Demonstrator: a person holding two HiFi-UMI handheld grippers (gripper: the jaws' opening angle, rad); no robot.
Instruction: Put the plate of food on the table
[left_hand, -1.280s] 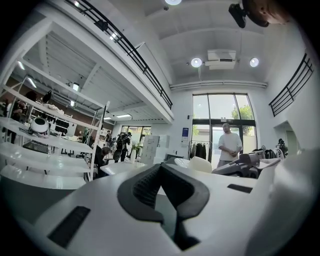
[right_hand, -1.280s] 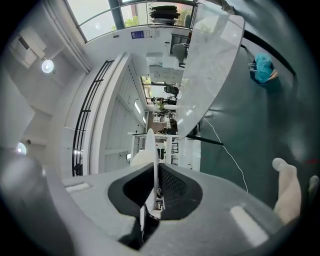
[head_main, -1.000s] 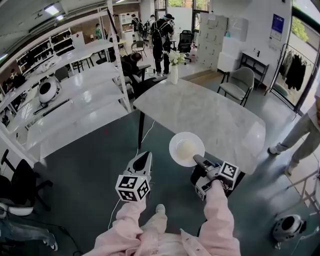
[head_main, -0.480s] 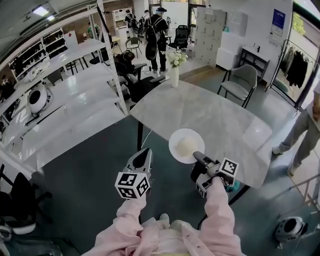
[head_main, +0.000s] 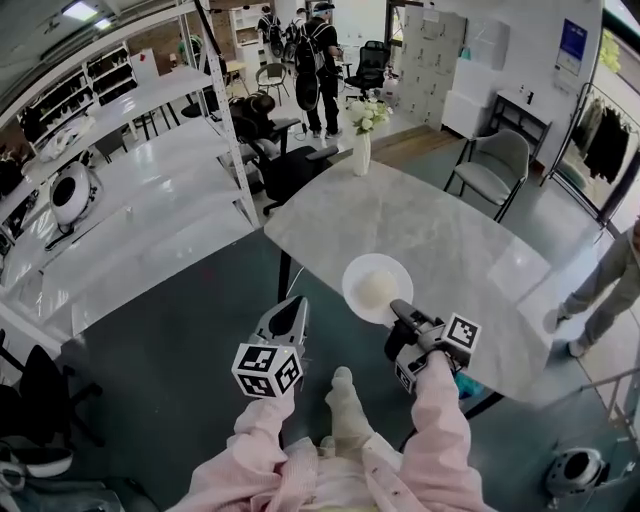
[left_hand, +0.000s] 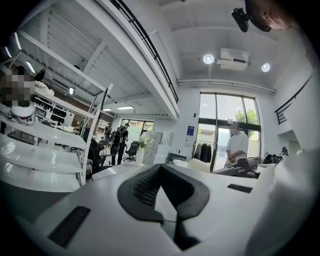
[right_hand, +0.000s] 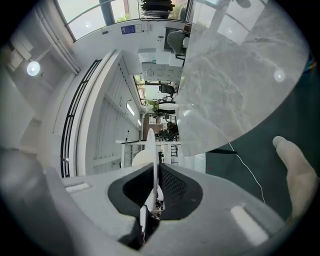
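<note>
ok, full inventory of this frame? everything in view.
plate: 1, white, held by its rim over the table's near edge
food: 1 mound, pale, on the plate
table: 1, grey marble, centre
vase of flowers: 1, white, table's far end
armchair: 1, grey, beyond the table, right
shelving: 1 rack, white, left
people: several in dark clothes at the back; one at the right edge
right gripper: 1, white, shut on the plate
left gripper: 1, white, shut, empty
sleeves: 2, pink, bottom
</note>
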